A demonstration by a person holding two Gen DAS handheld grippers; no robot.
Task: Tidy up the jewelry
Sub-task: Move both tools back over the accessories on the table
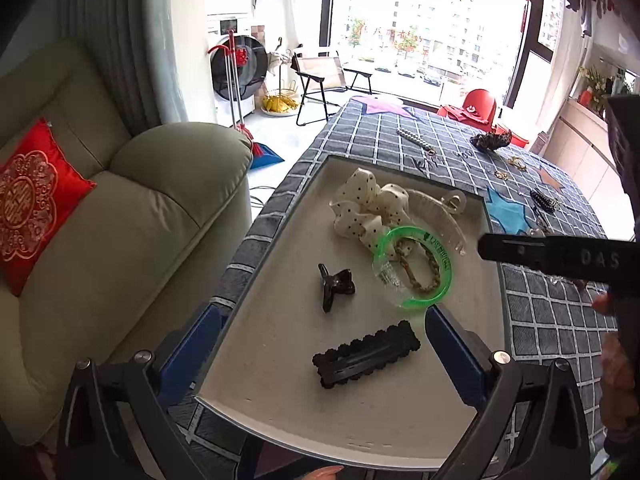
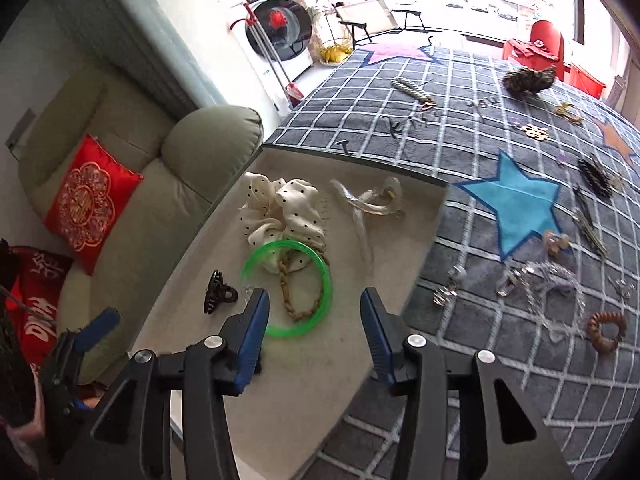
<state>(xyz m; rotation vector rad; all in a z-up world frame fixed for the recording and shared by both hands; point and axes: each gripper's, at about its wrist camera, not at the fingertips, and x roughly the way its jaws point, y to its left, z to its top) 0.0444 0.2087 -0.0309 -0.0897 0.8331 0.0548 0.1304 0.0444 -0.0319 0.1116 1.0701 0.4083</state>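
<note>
Tray (image 1: pixel 280 248) holds six accessories, two black clips (image 1: pixel 366 354).

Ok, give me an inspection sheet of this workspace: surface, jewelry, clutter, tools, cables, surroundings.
Surface: beige tray on a grey checked cloth with star patches.
Job's things: in the tray, a polka-dot scrunchie, clear claw clip, green bangle around a braided gold chain, small black claw clip, black scalloped barrette.
Clutter: loose pieces on the cloth, including a brown coil hair tie and a pearl clip.
Grippers: left tool open over the barrette, not touching; right tool open, empty.
Cables: nothing seen.
Surroundings: green sofa, red cushion, washing machine, window.
</note>
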